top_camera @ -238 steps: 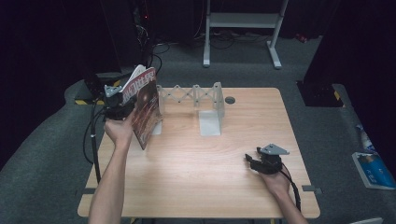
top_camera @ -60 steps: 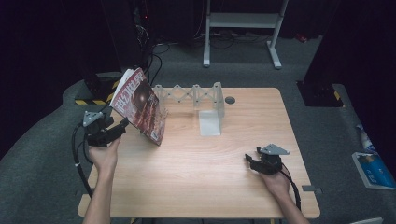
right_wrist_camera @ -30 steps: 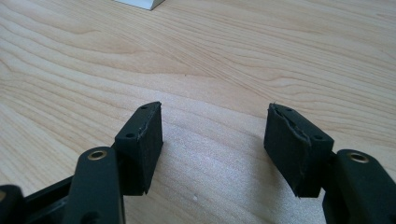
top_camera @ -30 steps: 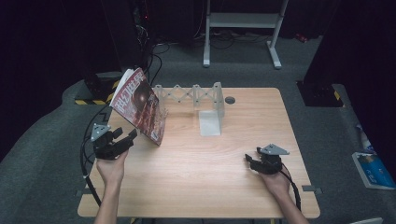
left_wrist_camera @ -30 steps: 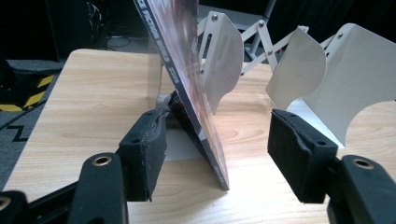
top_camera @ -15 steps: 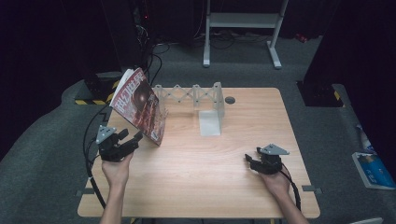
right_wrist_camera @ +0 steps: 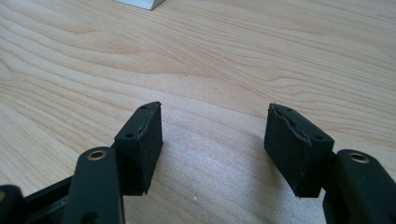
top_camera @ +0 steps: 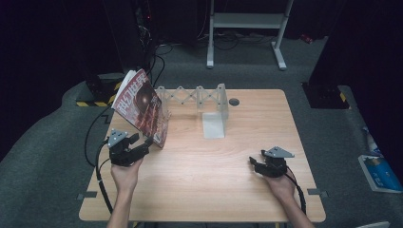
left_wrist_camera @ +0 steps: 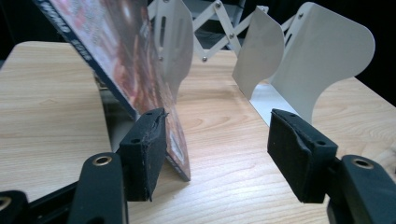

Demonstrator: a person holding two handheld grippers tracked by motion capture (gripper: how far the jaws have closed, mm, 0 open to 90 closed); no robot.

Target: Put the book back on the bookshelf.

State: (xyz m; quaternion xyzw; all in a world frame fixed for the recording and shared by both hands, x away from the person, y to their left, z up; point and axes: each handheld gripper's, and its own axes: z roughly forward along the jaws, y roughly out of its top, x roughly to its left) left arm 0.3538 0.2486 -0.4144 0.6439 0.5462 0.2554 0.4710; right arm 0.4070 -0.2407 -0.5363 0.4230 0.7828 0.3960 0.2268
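Magazine [top_camera: 141, 107] now standing free, leaning at a tilt against the left end plate of the white expanding book rack [top_camera: 199, 96] at about ten o'clock on the desk [top_camera: 209, 190]; earlier carried in the left tool, since let go and left resting on its lower edge. Placement apparently done, with only a nudge to straighten it possibly remaining. Nearest, at seven o'clock, left tool [top_camera: 141, 143] drawn back toward the desk's near-left side, jaws spread roughly halfway, pinching nothing; in the left gripper view the left pad [left_wrist_camera: 142, 151] sits just beside the magazine's bottom corner [left_wrist_camera: 180, 163], contact uncertain. At five o'clock, right tool [top_camera: 254, 163] resting low over bare wood, jaws spread wide, holding nothing, well apart from the rack. Farther off, the rack's flat base plate [top_camera: 213, 126] lying empty at twelve o'clock.
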